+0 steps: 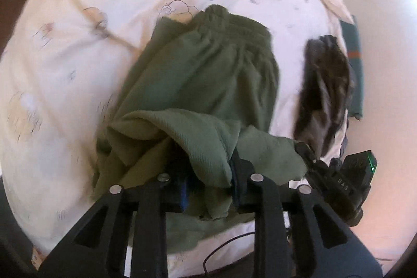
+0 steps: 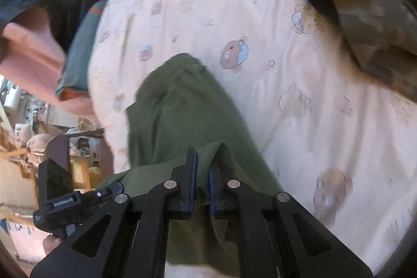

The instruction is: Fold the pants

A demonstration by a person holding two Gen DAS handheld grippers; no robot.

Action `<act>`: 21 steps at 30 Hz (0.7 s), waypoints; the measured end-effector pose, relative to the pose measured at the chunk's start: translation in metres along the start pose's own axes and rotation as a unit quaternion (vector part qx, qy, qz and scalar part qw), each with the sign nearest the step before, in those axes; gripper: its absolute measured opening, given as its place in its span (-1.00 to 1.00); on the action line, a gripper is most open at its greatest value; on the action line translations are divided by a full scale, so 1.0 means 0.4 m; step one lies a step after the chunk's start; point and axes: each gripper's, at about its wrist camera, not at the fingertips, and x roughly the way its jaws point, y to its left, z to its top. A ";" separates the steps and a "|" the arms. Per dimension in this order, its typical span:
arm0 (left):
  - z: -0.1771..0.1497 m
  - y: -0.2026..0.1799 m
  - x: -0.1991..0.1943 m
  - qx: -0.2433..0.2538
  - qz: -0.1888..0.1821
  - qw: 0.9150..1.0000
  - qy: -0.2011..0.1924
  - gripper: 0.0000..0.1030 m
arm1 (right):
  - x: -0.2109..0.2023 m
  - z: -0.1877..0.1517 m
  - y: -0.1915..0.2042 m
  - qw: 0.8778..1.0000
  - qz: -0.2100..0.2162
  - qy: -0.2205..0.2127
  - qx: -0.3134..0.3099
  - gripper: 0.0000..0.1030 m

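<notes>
Pants, green, on cream bear-print bedsheet, straight ahead of both grippers. Waistband end farthest from left gripper, elastic bunched at far edge. Near end lifted off sheet and draped over left fingers; cloth pinched between the narrow-set pads, so left gripper clenched on pants fabric. Right gripper likewise clamped on a fold of the same green cloth, thin ridge of fabric standing up between its pads. Right gripper also visible in left view, just to the right of left one, cloth stretched between the two.

Progress, judged: mid-fold. Legs look already laid together lengthwise, since only one narrow column of cloth runs ahead of right gripper. Hem end seemingly being carried toward waistband; not yet laid down. Left to do: bring held edge over to the far end, lay flat, release both, smooth, maybe one more fold. Fabric near left gripper rumpled, layers uneven, may need tidying.

Other stuff: dark garment on sheet ahead and right of left gripper, apart from pants. Teal folded item with orange stripe beyond it at bed edge. Camouflage cloth far ahead-right of right gripper. Pink sleeve to left of right gripper.
</notes>
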 end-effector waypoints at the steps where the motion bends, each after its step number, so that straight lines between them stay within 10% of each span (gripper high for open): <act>1: 0.020 0.002 0.012 0.002 0.005 1.000 0.003 -0.51 | 0.022 0.016 -0.010 1.000 -0.001 0.003 0.002 -0.75; 3: 0.036 0.016 0.011 -0.009 0.000 1.000 0.000 -0.33 | 0.036 0.034 -0.026 1.000 0.010 0.003 0.011 -0.74; 7: 0.042 0.028 -0.088 0.007 0.021 0.996 -0.092 0.76 | -0.016 0.041 0.001 0.999 0.011 -0.031 -0.030 -0.60; 10: 0.020 0.042 -0.195 0.021 0.002 0.986 -0.165 0.80 | -0.109 0.032 0.039 0.992 -0.006 -0.097 -0.079 -0.23; 13: -0.039 -0.008 -0.207 0.120 0.085 0.971 -0.191 0.80 | -0.182 0.019 0.064 0.986 0.021 -0.127 -0.102 -0.15; 21: -0.103 -0.045 -0.009 0.235 0.178 0.948 -0.117 0.80 | 0.035 -0.046 0.105 0.975 -0.061 0.066 -0.204 -0.17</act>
